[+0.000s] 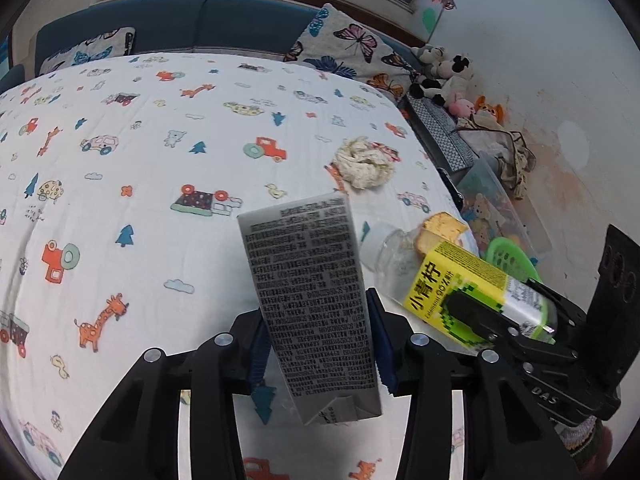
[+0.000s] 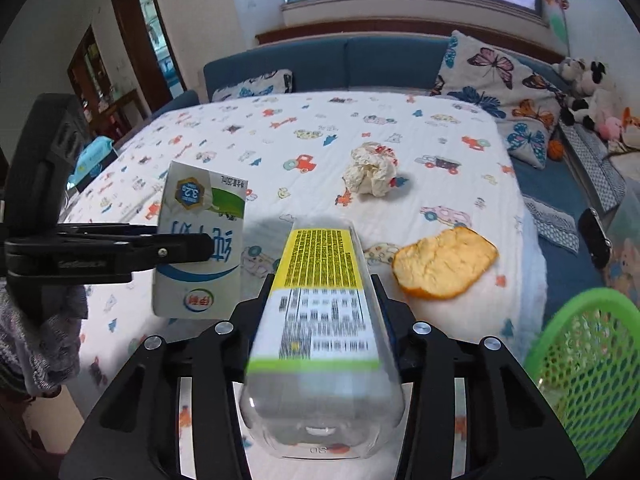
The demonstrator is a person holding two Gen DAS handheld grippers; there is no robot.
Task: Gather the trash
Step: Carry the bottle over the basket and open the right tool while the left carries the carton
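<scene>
Left tongs [image 1: 320, 312]: clamped on a milk carton [image 1: 316, 300], held upright above the bed [image 1: 140, 200] (printed side toward the left wrist camera).

Right tongs [image 2: 320, 300]: clamped on a clear plastic bottle [image 2: 324, 312] with a yellow-green label, lifted off the bed.

Crumpled paper wad [image 2: 372, 174]: lies on the bedspread, at 12 o'clock from the bottle.

Orange peel [image 2: 444, 262]: lies on the bed at 2 o'clock from the bottle, near the bed's edge.

Green mesh basket [image 2: 588, 372]: at 4 o'clock, beside the bed.
</scene>
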